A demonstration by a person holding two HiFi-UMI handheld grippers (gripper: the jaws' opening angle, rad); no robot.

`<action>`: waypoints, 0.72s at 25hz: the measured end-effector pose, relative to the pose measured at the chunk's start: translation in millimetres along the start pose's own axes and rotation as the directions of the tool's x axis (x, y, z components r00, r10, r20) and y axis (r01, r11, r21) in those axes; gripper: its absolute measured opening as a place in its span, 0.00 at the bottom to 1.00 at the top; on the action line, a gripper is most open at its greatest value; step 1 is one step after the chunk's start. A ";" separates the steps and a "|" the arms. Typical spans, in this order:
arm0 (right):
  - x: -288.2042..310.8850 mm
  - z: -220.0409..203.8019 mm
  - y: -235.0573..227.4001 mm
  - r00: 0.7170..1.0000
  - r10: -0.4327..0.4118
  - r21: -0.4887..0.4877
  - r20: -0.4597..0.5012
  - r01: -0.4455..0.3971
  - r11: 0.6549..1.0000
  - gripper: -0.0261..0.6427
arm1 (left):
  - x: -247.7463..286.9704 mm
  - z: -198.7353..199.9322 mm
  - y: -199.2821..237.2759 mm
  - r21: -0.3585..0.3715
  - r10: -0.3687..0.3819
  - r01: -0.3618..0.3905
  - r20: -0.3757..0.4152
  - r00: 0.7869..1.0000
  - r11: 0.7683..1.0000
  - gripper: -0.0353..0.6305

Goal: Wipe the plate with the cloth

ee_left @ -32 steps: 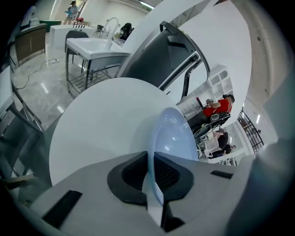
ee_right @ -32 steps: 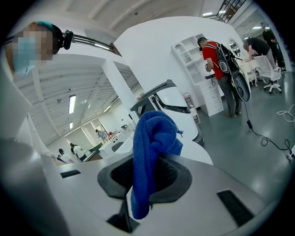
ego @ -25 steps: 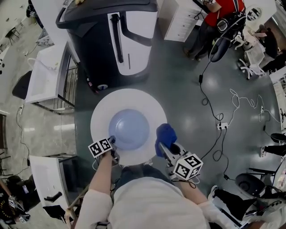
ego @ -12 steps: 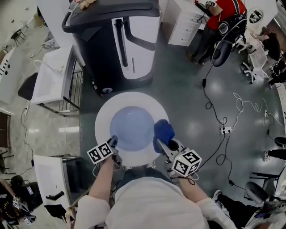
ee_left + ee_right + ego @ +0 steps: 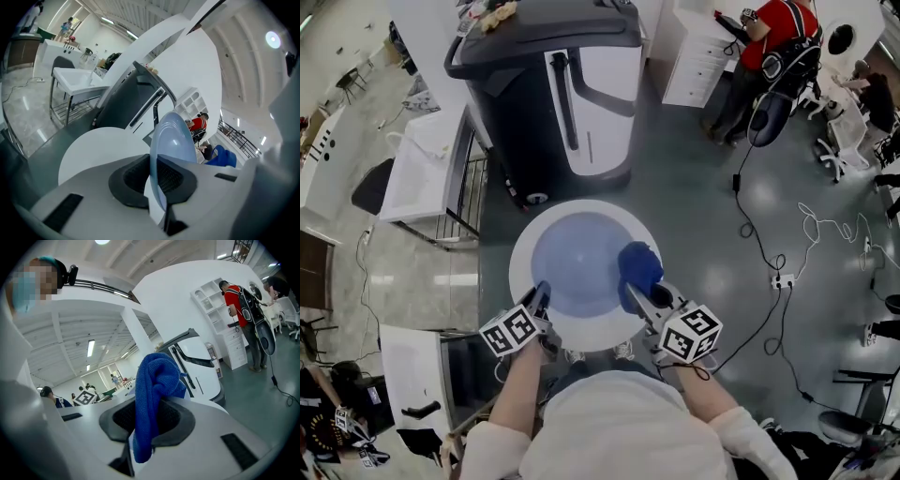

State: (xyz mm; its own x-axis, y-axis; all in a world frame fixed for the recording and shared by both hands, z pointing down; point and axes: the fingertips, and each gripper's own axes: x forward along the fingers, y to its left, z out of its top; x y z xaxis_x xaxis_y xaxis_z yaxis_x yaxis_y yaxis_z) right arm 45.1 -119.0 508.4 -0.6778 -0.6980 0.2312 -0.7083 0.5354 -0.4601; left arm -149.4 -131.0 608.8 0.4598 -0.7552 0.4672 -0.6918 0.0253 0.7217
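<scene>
Grey polished floor [image 5: 694,187], open workshop. Small round white table [image 5: 518,272] directly below the head camera.

Left gripper [image 5: 541,292]: jaws clenched on the near-left rim of a pale blue plate [image 5: 579,262]. In the left gripper view the rim runs edge-on between the pads of the left gripper [image 5: 157,177], and the plate [image 5: 174,138] stands up beyond them with the table [image 5: 101,147] to its left. From above, the plate sits over the table's middle.

Right gripper [image 5: 639,296]: jaws pinched on a blue cloth [image 5: 639,266]. In the right gripper view the cloth [image 5: 154,380] bunches up above the right gripper [image 5: 149,422], with one tail hanging down between the pads. From above, the bunch overlaps the plate's right side; contact not clear.

Far of the table: large dark grey and white machine [image 5: 558,94]. Left: white desk [image 5: 422,164] over a wire rack. Far right: person in a red top [image 5: 769,33] at white shelving. Right: cables [image 5: 811,225] trailing across the floor.
</scene>
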 end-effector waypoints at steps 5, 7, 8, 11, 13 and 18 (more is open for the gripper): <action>0.4 6.9 7.3 1.000 0.018 -0.025 0.011 -0.018 1.000 0.17 | -17.3 2.6 -23.0 0.062 -0.025 0.023 0.030 0.999 0.998 0.12; -0.4 8.4 10.1 1.000 0.019 -0.038 0.007 -0.018 0.999 0.17 | -25.0 1.7 -31.0 0.072 -0.029 0.026 0.038 0.999 0.997 0.12; -0.5 9.2 10.8 1.000 0.016 -0.047 0.003 -0.015 0.999 0.17 | -28.3 1.5 -35.0 0.078 -0.031 0.028 0.042 0.999 0.997 0.12; 0.0 10.0 13.0 1.000 0.012 -0.073 -0.006 -0.013 0.997 0.17 | -35.5 -0.5 -44.4 0.098 -0.040 0.034 0.051 0.998 0.995 0.12; 1.5 10.2 15.4 1.000 0.018 -0.087 -0.010 -0.019 0.996 0.17 | -38.8 -3.1 -48.5 0.103 -0.050 0.044 0.055 0.997 0.994 0.12; 12.3 5.7 15.1 0.999 -0.003 -0.122 -0.048 -0.002 0.992 0.17 | -45.1 -8.0 -59.0 0.138 -0.074 0.065 0.062 0.995 0.988 0.12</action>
State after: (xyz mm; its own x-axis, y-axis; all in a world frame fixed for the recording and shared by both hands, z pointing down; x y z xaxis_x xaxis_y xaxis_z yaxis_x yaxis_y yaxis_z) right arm 27.2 -122.2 499.4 -0.6840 -0.6764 0.2733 -0.7255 0.5913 -0.3522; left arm -124.9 -93.2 549.2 0.4742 -0.7944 0.3795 -0.7306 -0.1145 0.6731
